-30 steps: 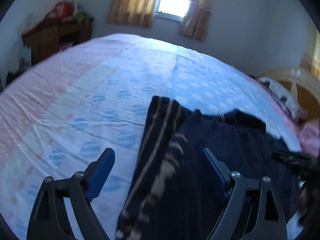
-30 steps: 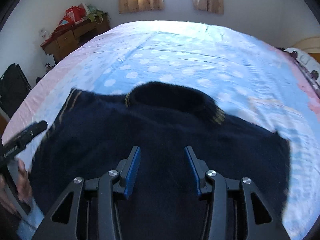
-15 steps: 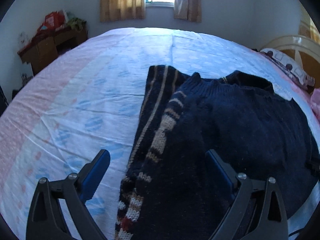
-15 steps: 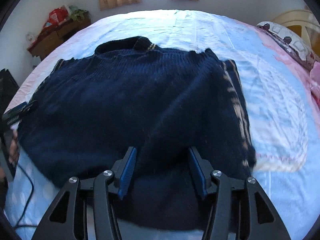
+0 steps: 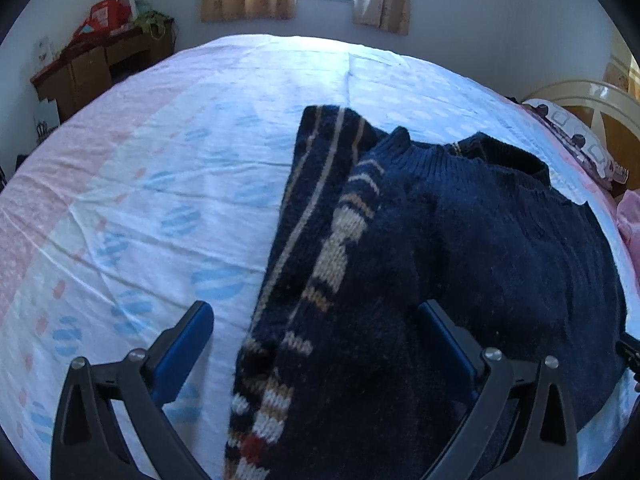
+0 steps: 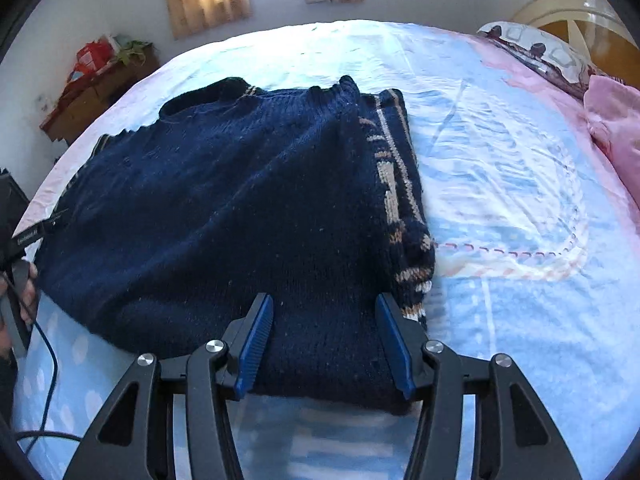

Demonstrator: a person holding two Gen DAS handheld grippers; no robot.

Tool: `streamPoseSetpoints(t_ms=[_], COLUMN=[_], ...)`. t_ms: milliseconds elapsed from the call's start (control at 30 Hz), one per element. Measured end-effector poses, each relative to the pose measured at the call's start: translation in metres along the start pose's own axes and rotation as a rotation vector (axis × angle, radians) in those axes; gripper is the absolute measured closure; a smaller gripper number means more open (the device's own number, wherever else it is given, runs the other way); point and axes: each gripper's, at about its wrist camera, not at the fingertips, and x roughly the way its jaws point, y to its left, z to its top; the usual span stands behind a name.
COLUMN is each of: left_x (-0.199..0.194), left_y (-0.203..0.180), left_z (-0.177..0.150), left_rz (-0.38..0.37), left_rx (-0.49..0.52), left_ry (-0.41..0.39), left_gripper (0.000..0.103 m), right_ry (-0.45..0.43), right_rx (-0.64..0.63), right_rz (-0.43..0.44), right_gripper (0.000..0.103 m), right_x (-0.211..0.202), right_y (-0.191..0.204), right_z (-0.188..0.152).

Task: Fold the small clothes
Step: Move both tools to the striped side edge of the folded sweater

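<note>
Between spread left gripper (image 5: 316,356) fingers: navy knit sweater (image 5: 460,240) striped sleeve, ungrasped. Right gripper (image 6: 326,338) likewise spread over hem. Mid-fold; next needs pinching hem.

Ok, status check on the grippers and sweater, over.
Left gripper open, straddling sweater's striped edge. Right gripper open over the hem. Sweater flat on bed. Nothing in the way.
</note>
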Motion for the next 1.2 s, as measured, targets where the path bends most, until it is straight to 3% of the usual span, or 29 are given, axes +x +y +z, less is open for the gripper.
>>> streamPoseSetpoints(t_ms=[267, 367, 500, 600, 667, 767, 967, 1200], left_x=[-0.024, -0.038, -0.034, -0.034, -0.038, -0.048, -0.065, -0.077], left_y=[0.02, 0.03, 0.042, 0.035, 0.035, 0.045, 0.079, 0.113], left_z=[-0.024, -0.037, -0.041, -0.039, -0.041, -0.044, -0.048, -0.043], left_rz=[0.011, 0.004, -0.001, 0.029, 0.035, 0.025, -0.011, -0.024], left_rx=[0.005, 0.015, -0.004, 0.023, 0.034, 0.017, -0.047, -0.071], left_ry=[0.016, -0.002, 0.042, 0.044, 0.038, 0.029, -0.006, -0.025], left_gripper=[0.0, 0.0, 0.0, 0.0, 0.0, 0.0, 0.0, 0.0], right_ry=[-0.013, -0.07, -0.106, -0.05, 0.007, 0.02, -0.059, -0.076], right_rx=[-0.01, -0.005, -0.115, -0.215, -0.212, -0.145, -0.297, -0.467], right_rz=[-0.011, -0.036, -0.006, -0.017, -0.041, -0.053, -0.015, 0.033], right_gripper=[0.049, 0.049, 0.048, 0.048, 0.048, 0.048, 0.048, 0.046], right_x=[-0.004, -0.024, -0.04, -0.022, -0.004, -0.009, -0.035, -0.022], right_y=[-0.004, 0.0, 0.042, 0.076, 0.083, 0.083, 0.132, 0.213], right_z=[-0.006, -0.007, -0.009, -0.013, -0.014, -0.009, -0.013, -0.022])
